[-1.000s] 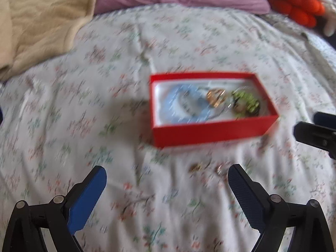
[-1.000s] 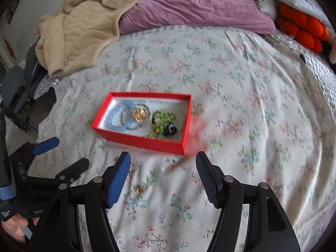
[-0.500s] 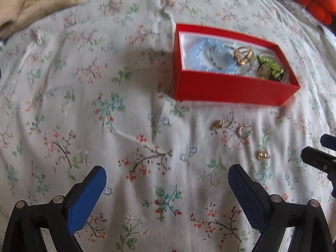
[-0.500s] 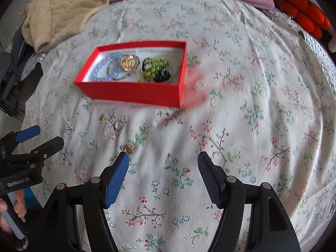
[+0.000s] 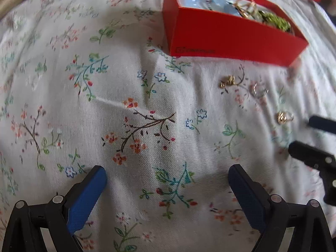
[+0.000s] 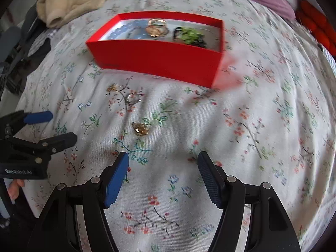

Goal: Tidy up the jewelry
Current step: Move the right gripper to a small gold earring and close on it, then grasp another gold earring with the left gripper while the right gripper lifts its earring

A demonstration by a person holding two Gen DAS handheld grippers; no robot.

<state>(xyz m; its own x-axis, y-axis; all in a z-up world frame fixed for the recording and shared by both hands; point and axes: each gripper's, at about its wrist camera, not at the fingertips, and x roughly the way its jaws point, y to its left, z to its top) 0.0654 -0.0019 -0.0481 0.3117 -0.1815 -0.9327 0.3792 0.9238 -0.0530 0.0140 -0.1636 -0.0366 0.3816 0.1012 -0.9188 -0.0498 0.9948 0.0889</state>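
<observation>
Near red box, on floral bedsheet: three small loose jewelry pieces just before its front wall. Both left gripper and right gripper jaws apart, empty, over sheet before box.

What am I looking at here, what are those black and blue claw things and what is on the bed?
These are two hand-held grabbing tools, one in each of a person's hands, each with a camera looking along its fingers. One picture comes from the left gripper, the other from the right gripper. Both stand open over a flowered bedsheet and hold nothing. On the sheet sits a red box with a pale blue bead bracelet, a gold piece and a green beaded piece inside. Three small loose pieces lie in front of it: two gold, one silvery.
</observation>
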